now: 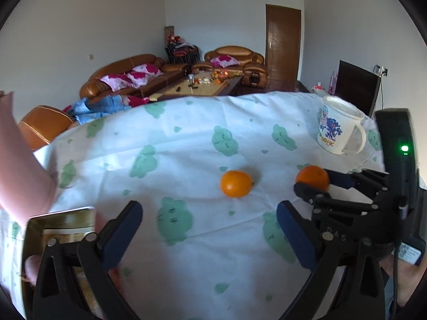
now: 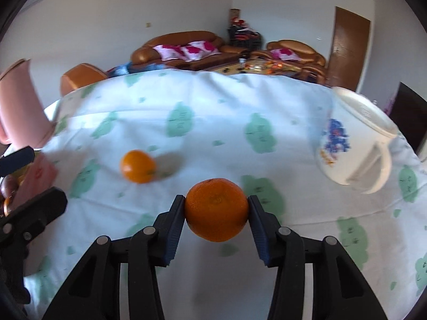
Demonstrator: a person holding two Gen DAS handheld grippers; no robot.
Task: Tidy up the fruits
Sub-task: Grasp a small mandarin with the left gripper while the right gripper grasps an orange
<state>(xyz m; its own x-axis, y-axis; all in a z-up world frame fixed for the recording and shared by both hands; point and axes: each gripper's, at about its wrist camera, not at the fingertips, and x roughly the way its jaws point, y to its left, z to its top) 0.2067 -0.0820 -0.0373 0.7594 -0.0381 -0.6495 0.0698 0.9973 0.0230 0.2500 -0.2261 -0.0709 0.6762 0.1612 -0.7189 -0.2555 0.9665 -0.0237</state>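
Note:
My right gripper point(image 2: 216, 206) is shut on an orange point(image 2: 216, 209) and holds it just above the tablecloth; it shows from the side in the left wrist view point(image 1: 312, 178). A second orange point(image 1: 236, 183) lies loose on the cloth, also seen in the right wrist view point(image 2: 138, 166). My left gripper point(image 1: 209, 221) is open and empty, a little short of the loose orange. A gold tin box point(image 1: 61, 226) sits at the left by its left finger.
A white mug point(image 1: 340, 126) with a blue print stands at the right back of the table, near my right gripper. A pink container point(image 2: 20, 106) stands at the left. The white cloth point(image 1: 186, 138) with green shapes covers the table. Sofas lie beyond.

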